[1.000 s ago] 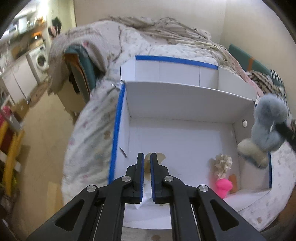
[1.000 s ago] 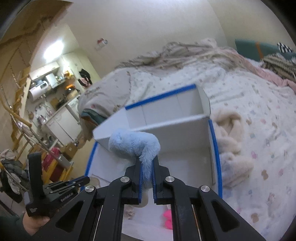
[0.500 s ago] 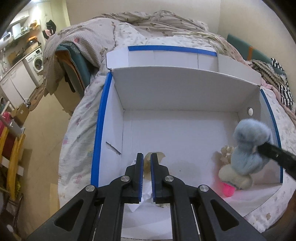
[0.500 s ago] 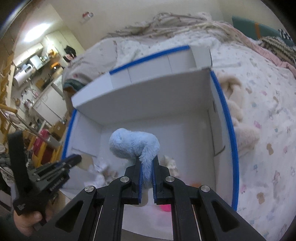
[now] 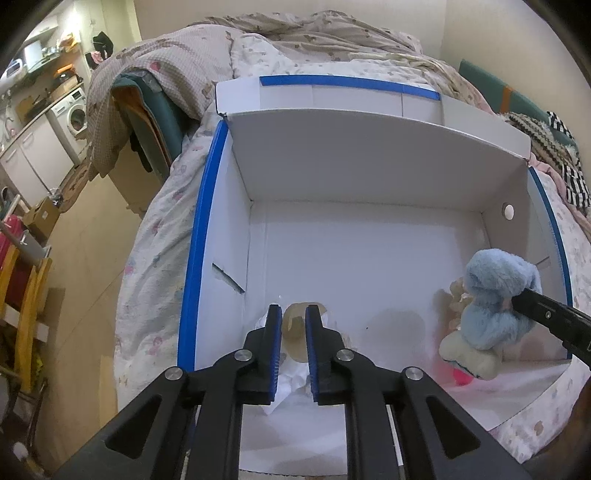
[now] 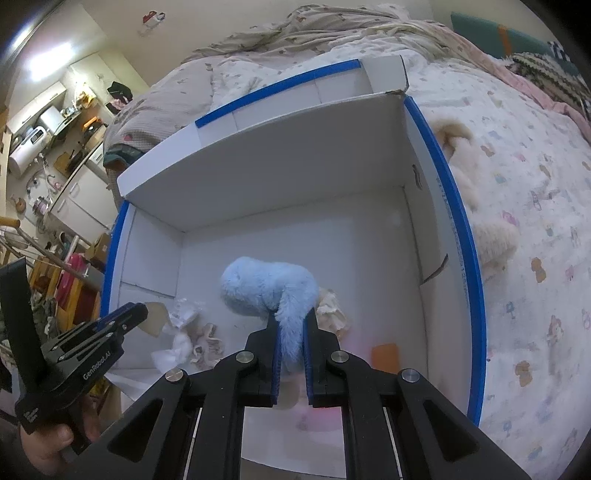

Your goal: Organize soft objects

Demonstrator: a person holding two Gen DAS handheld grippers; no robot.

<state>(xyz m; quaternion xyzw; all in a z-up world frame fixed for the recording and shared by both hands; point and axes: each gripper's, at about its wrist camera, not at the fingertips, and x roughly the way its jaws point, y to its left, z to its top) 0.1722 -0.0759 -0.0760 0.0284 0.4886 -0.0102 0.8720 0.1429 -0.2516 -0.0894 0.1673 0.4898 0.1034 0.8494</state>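
We hold the blue plush (image 6: 269, 291) pinched in the right gripper (image 6: 291, 350), dangling ahead over the box (image 6: 436, 229) floor; left gripper's (image 5: 294, 347) jaws, just cracked open, hold nothing.

Even, soft indoor light fills both fisheye views; a ceiling lamp (image 6: 35, 61) glares at the upper left. Faint shadows pool on the white box (image 5: 369, 155) floor. Edges bend and darken; focus holds.

I'm at a bed (image 5: 155, 288) with a pale patterned sheet and a rumpled quilt (image 5: 332, 33) heaped toward the cream wall (image 6: 229, 26). Left of the bed runs wood-toned floor (image 5: 85, 236), with a washing machine (image 5: 72, 112) and white cabinets (image 6: 79, 192) beyond.
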